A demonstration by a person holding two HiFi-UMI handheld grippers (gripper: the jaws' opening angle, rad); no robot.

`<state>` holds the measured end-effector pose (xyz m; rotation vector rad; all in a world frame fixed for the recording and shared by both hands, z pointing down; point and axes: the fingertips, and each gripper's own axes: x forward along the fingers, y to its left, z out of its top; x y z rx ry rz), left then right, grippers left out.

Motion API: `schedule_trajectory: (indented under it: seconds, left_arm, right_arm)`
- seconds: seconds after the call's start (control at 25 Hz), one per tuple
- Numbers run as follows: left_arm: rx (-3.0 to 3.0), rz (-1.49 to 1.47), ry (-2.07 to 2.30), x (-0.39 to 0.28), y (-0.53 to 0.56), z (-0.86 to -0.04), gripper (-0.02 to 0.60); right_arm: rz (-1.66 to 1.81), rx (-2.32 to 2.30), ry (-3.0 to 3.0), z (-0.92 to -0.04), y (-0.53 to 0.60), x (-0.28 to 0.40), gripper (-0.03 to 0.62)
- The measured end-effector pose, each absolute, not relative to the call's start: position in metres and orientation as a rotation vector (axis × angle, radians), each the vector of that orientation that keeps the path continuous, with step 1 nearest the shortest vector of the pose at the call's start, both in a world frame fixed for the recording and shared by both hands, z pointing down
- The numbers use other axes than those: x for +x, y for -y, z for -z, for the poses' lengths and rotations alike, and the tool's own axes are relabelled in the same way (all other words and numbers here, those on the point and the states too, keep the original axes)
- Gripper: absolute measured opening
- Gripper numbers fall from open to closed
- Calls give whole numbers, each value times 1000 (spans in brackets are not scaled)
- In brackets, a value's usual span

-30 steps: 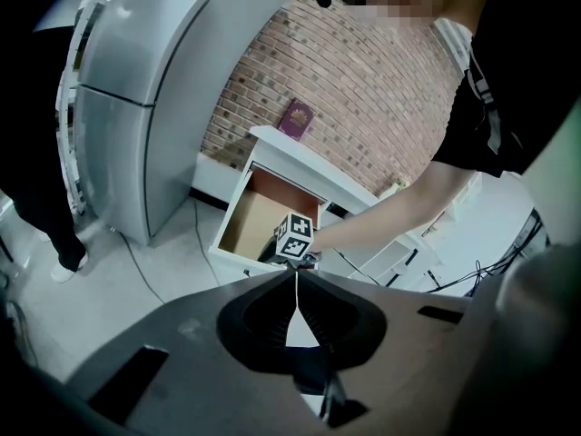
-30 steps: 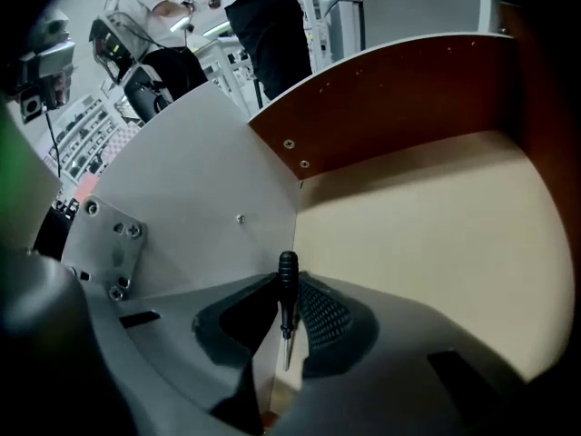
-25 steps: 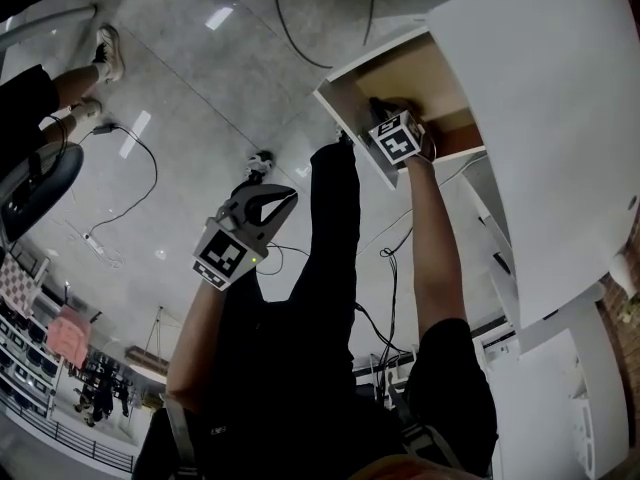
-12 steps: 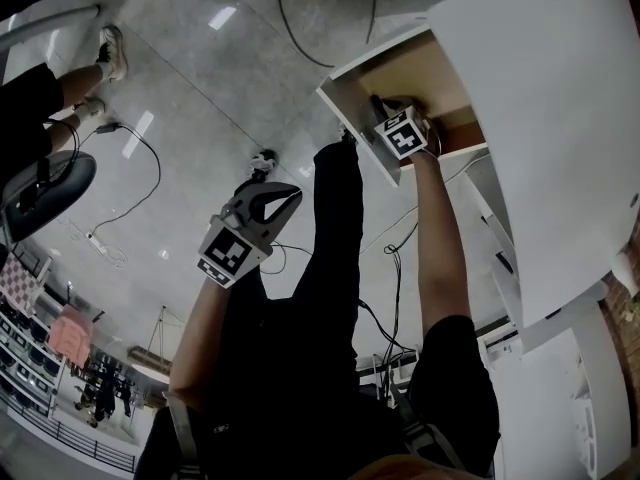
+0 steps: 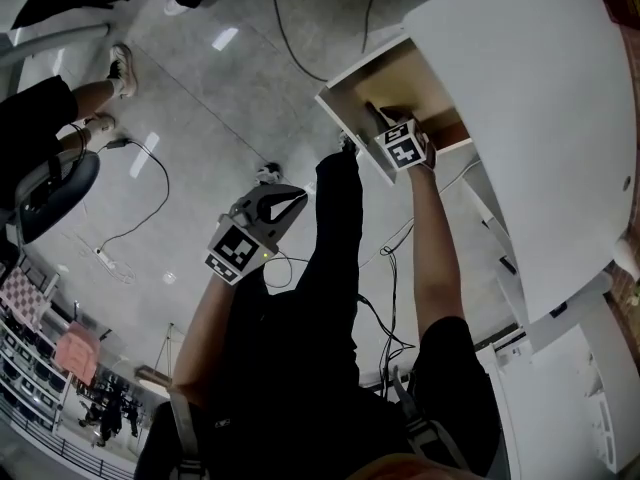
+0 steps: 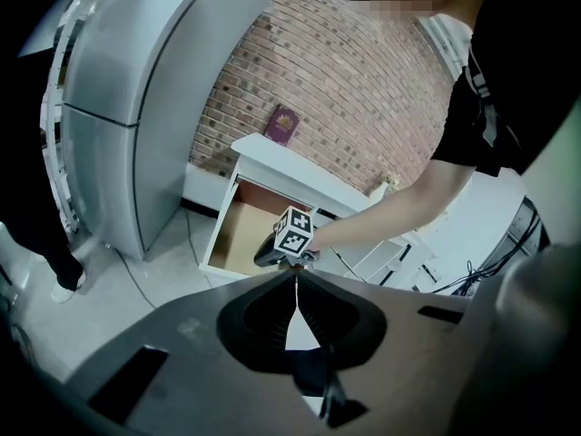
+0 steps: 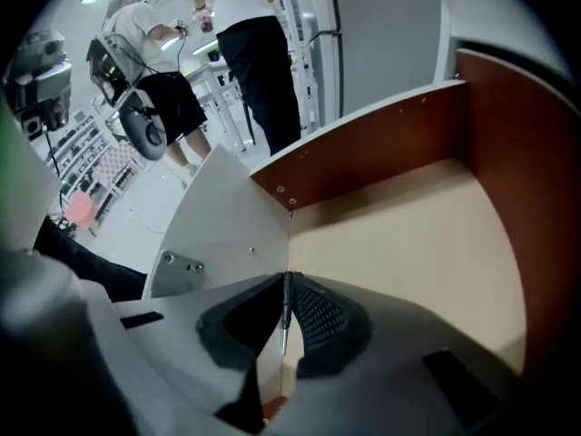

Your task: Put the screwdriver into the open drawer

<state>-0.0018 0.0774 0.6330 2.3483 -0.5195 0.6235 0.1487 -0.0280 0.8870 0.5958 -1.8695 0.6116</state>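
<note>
The open drawer [image 5: 408, 73] of the white cabinet [image 5: 540, 118] has a bare beige bottom [image 7: 427, 252] and red-brown walls. My right gripper [image 5: 382, 116] reaches into it over the front panel, its marker cube just above the drawer edge. Its jaws [image 7: 287, 282] are shut on the screwdriver [image 7: 285, 321], whose thin dark shaft stands between them; a bit of orange handle shows below. My left gripper [image 5: 288, 198] hangs over the floor, left of the drawer, shut [image 6: 296, 276] on nothing. From there I see the drawer [image 6: 238, 230] and the right gripper's cube [image 6: 295, 232].
Cables [image 5: 130, 218] trail over the glossy floor. A seated person's legs [image 5: 70, 93] and a chair [image 5: 45, 193] are at the left. A maroon book [image 6: 284, 123] lies on the cabinet top before a brick wall; a tall grey unit [image 6: 136, 107] stands left of it.
My right gripper has moved a little deeper into the drawer with the screwdriver. The left gripper has barely shifted; the head view has tilted slightly.
</note>
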Motion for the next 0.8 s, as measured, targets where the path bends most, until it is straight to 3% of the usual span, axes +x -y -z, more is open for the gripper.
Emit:
schedule_trajectory:
  seconds: [0.48, 0.8]
  left_arm:
    - [2490, -657, 358, 24, -72, -570, 17]
    - [2578, -665, 231, 22, -85, -516, 17]
  right_arm:
    - [-607, 836, 1853, -785, -18, 178, 78]
    - [-565, 946, 1900, -688, -69, 160, 57]
